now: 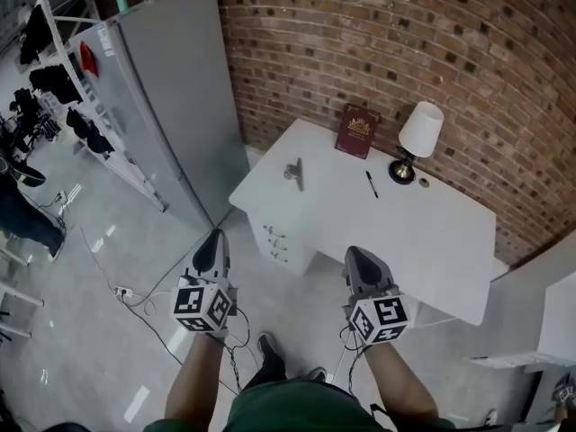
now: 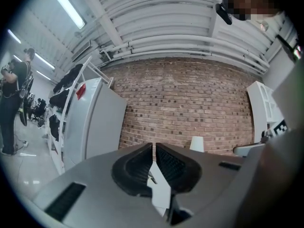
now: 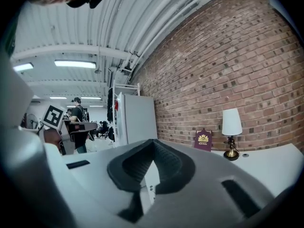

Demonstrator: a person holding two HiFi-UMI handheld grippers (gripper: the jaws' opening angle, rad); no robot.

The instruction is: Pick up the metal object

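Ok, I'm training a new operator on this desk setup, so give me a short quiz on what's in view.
1. Which thing lies nearest the left end of the desk in the head view?
A) metal object
B) pen
C) lamp
2. True or false: the right gripper holds the metal object.
3. What colour is the book standing beside the lamp?

Key:
1. A
2. False; its jaws are shut on nothing, short of the desk.
3. Dark red.
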